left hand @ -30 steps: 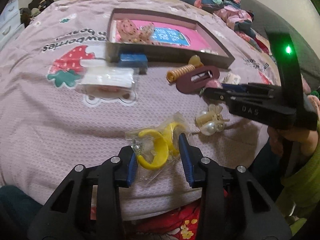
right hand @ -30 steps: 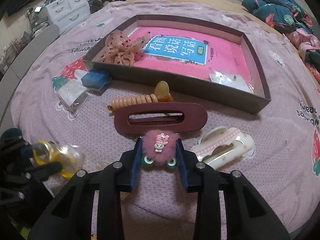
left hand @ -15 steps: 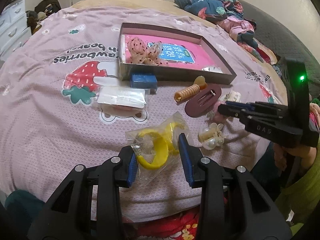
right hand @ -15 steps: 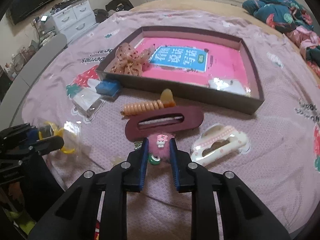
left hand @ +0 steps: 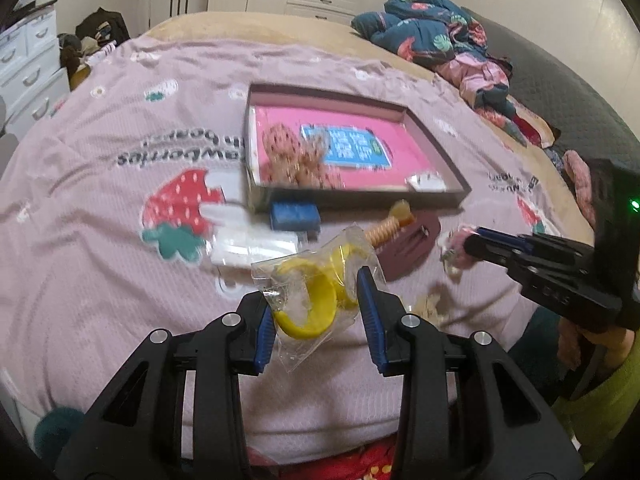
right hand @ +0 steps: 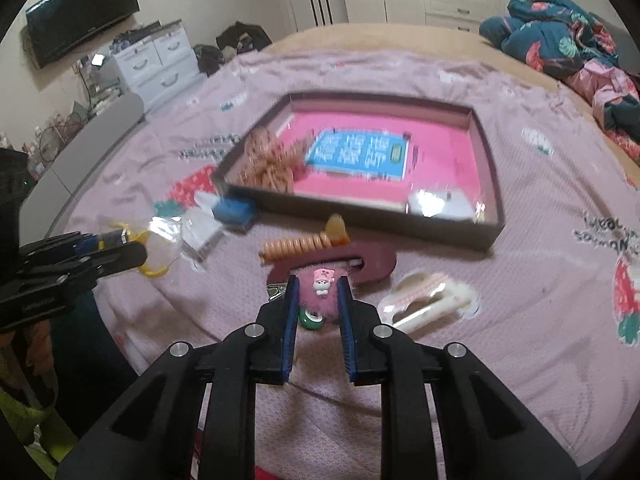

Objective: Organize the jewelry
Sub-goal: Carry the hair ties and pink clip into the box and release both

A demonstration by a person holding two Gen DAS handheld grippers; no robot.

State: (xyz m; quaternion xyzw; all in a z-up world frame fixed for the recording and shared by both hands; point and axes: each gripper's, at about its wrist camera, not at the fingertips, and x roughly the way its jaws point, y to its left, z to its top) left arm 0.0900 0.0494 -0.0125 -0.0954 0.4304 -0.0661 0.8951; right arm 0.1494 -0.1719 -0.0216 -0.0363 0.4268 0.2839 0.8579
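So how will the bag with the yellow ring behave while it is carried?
The bag looks thin and crinkly, so it probably flops and may slip between the left gripper pads. The ring inside seems stiff and light, likely keeping the grip firm.

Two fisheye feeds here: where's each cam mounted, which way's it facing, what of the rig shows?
Left wrist: on the left gripper, looking down its fingers across the bed; jaws hold the bagged yellow hair clip; right gripper enters from the right.
Right wrist: on the right gripper, same heading; jaws pinch the pink fuzzy clip; left gripper at left edge.
Shared: brown tray, maroon clip, orange coil tie.
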